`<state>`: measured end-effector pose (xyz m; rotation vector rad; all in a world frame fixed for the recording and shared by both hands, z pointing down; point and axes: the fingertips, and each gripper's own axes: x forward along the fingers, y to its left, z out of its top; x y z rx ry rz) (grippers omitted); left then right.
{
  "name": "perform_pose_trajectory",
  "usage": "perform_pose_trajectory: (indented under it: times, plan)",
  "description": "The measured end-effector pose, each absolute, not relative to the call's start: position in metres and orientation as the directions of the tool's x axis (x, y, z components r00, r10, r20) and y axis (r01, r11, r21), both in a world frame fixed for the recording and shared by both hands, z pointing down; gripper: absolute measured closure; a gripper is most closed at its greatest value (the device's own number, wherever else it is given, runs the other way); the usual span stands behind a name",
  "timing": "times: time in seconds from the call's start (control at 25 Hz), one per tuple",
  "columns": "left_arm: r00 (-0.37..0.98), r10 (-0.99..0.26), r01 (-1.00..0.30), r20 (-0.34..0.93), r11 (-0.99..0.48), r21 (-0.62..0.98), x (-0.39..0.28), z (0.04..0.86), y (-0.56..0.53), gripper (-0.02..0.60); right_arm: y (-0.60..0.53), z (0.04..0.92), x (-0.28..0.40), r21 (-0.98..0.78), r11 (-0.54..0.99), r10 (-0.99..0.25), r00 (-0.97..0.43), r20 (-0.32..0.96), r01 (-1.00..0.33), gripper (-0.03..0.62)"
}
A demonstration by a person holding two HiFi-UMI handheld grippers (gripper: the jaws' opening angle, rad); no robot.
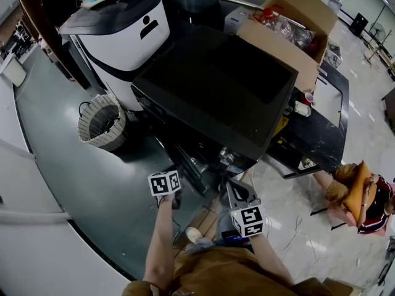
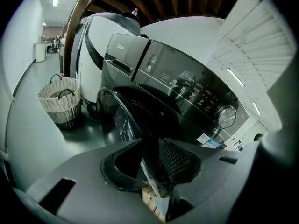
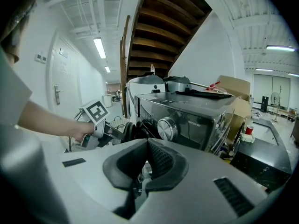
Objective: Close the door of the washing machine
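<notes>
The black front-loading washing machine (image 1: pixel 216 85) stands in the middle, with its control panel and knob (image 2: pixel 226 116) facing me. Its round door (image 2: pixel 122 118) hangs open toward the left. My left gripper (image 2: pixel 152 164) is shut on the door's outer rim, which runs down between its pads. From the right gripper view I see that gripper (image 3: pixel 113 133) clamped on the door edge (image 3: pixel 124 130). My right gripper (image 3: pixel 147 146) hovers in front of the machine's face, jaws shut with nothing between them. In the head view the left gripper (image 1: pixel 177 187) and right gripper (image 1: pixel 236 195) sit at the machine's front.
A wicker basket (image 1: pixel 102 123) sits on the floor left of the machine, beside a white appliance (image 1: pixel 120 36). A cardboard box (image 1: pixel 290 23) and a black table (image 1: pixel 321 122) with a red cup (image 1: pixel 308 97) are at the right. A person (image 1: pixel 361 196) sits low at far right.
</notes>
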<state>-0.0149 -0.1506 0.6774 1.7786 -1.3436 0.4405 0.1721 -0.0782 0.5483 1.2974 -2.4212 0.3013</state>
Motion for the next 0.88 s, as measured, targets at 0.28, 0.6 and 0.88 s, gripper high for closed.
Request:
perform_pose_trajectory:
  times: [0.28, 0.6, 0.88]
  plan:
    - [0.379, -0.614, -0.902, 0.692, -0.079, 0.423, -0.005, 0.678, -0.16, 0.449, -0.081, 0.551, 0.183, -0.011, 0.533, -0.764, -0.487, 0.423, -0.846, 0.582]
    - [0.395, -0.612, -0.893, 0.685, -0.082, 0.442, 0.006, 0.678, -0.17, 0.445, -0.084, 0.553, 0.194, -0.011, 0.514, -0.77, -0.467, 0.434, -0.858, 0.582]
    - [0.401, -0.62, -0.886, 0.675, -0.076, 0.457, 0.015, 0.68, -0.18, 0.443, -0.088, 0.557, 0.201, -0.012, 0.507, -0.772, -0.46, 0.439, -0.862, 0.582]
